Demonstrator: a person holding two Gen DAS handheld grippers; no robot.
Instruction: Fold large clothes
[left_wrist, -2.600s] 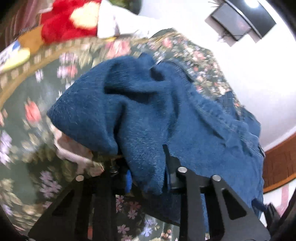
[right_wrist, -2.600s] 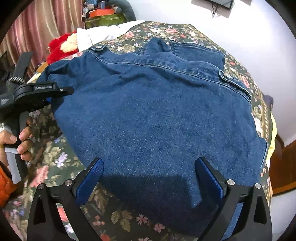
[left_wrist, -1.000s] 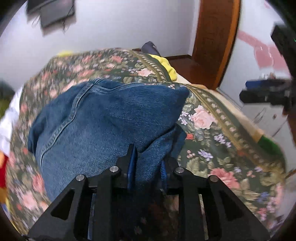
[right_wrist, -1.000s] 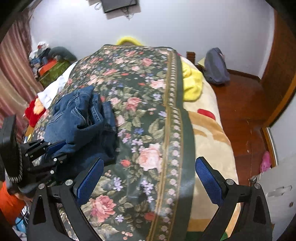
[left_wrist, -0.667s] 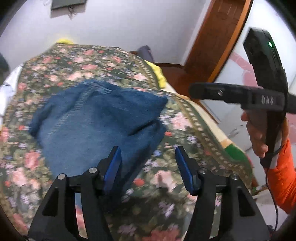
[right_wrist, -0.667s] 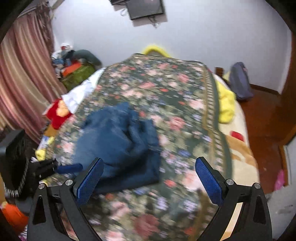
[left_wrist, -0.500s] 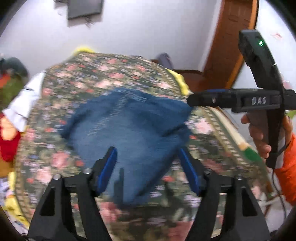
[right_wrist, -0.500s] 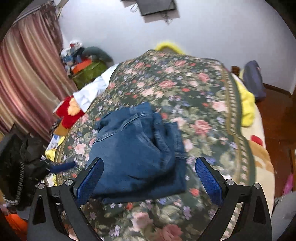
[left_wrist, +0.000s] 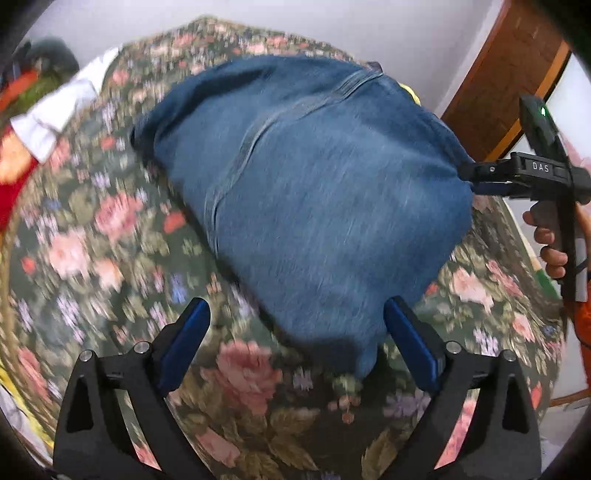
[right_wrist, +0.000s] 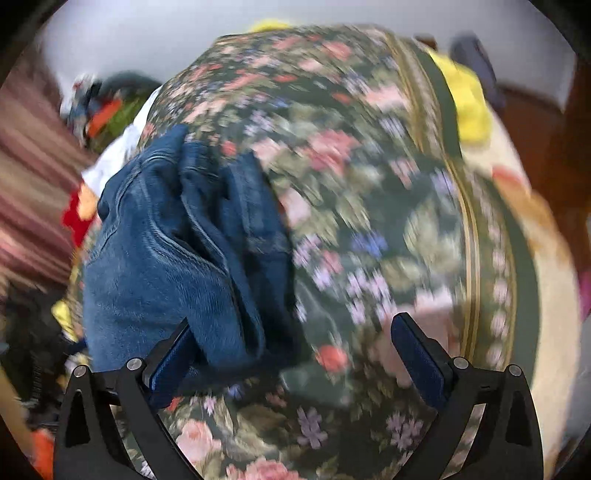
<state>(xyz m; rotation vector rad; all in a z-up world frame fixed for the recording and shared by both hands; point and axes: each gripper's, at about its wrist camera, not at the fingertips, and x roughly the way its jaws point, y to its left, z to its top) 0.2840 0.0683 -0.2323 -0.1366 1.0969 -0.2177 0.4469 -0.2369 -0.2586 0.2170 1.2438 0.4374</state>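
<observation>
A folded blue denim garment (left_wrist: 314, 192) lies on the floral bedspread (left_wrist: 110, 258). My left gripper (left_wrist: 299, 343) is open and empty, just in front of the garment's near edge. In the left wrist view the right gripper (left_wrist: 476, 181) reaches in from the right and touches the bundle's right edge. In the right wrist view the garment (right_wrist: 177, 258) sits at the left, and my right gripper (right_wrist: 295, 354) is open, its left pad (right_wrist: 170, 358) against the denim. Both views are motion-blurred.
A red and yellow plush toy (right_wrist: 79, 210) and white cloth (left_wrist: 59, 114) lie at the bed's left side. A yellow cloth (right_wrist: 465, 99) lies at the far right corner. A wooden door frame (left_wrist: 502, 74) stands to the right. The bedspread (right_wrist: 388, 221) stretches right of the garment.
My left gripper let go of the denim and opened wide. Both grippers pulled back, then came close again. The right gripper now touches the bundle's right edge.
</observation>
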